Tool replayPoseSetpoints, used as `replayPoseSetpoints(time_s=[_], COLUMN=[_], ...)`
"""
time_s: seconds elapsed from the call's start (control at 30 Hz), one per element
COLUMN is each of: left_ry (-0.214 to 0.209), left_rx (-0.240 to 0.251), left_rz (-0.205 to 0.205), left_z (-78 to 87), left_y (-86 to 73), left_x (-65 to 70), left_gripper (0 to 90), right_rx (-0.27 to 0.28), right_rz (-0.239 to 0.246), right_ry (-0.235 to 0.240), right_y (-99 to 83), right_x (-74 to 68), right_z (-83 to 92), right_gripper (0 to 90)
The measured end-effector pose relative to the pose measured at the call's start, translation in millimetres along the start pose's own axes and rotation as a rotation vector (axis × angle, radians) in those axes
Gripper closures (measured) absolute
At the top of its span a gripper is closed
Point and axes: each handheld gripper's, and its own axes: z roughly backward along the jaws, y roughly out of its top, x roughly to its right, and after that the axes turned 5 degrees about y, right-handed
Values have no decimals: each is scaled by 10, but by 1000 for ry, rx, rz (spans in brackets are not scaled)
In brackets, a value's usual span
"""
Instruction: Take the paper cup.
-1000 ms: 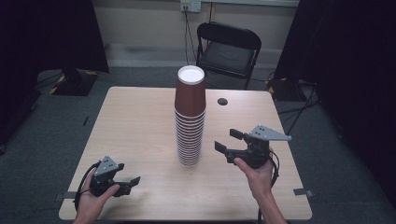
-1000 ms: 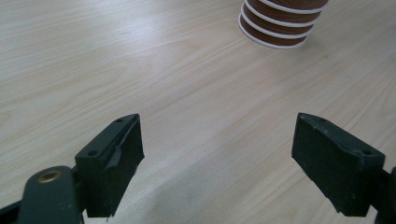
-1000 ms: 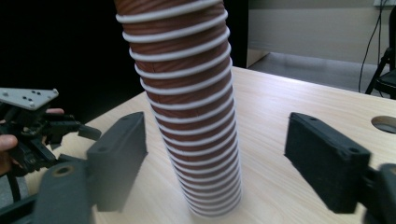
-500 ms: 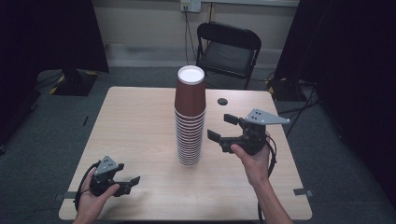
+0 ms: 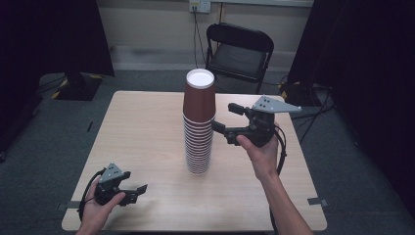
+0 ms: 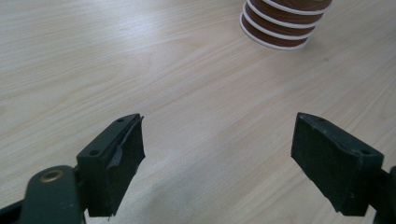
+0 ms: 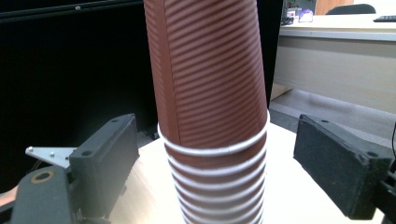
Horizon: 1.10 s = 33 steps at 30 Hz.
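Right gripper (image 5: 225, 119): jaws spread apart and just been widening, nothing pinched between them; held level, pointing at the upper part of the stack of cups (image 5: 198, 122) from its right side; in the right gripper view the stack (image 7: 212, 112) stands between the two jaws with a gap on either side, neither pad touching it

Right hand (image 5: 259, 152): lifted well off the table, forearm rising from the near edge, palm wrapped under the gripper body; cable looping down behind the wrist

Left gripper (image 5: 134, 192): jaws apart, holding nothing; low at the near left corner, close to the tabletop; in the left gripper view bare wood lies between its jaws, with the foot of the stack (image 6: 280, 28) farther off at upper right

Left hand (image 5: 100, 208): resting near the front edge, gripper pointing to the right along the table

Stack of cups: brown ribbed paper cups with white rims, nested mouth down into one tall upright column; standing near the middle of the table, top cup's white base facing up

Open room: table (image 5: 147, 127) bare on the left half and along the back; free space all round the stack; right gripper well inside the right edge; left gripper just inside the front edge

Beyond the table: black folding chair (image 5: 238, 54) behind the far edge; dark curtains on both sides; grey floor
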Motion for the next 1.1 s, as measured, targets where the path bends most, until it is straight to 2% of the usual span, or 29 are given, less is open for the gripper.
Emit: replayPoseSetpoints(time_s=[0.07,0.37,0.6,0.87,1.1], left_ry=[0,3,0,2,-1], left_rx=[-4,-3,-1,2,3], left_rz=[-9,-1,1,-3,-2], left_z=[-3,3,6,12,19], left_y=[1,-8,-9,-10,-9], left_x=[6,-6,-3,-15,-19], left_gripper=[170,172,172,172,173], right_rx=[7,26,30,30,-3], right_rz=[2,10,25,17,19], right_ry=[0,5,21,43,47], right_y=[52,241,405,482,453], right_x=[8,-2,13,51,51], right_z=[-20,-110,-251,-421,-578], right_gripper=[135,135,135,134,133])
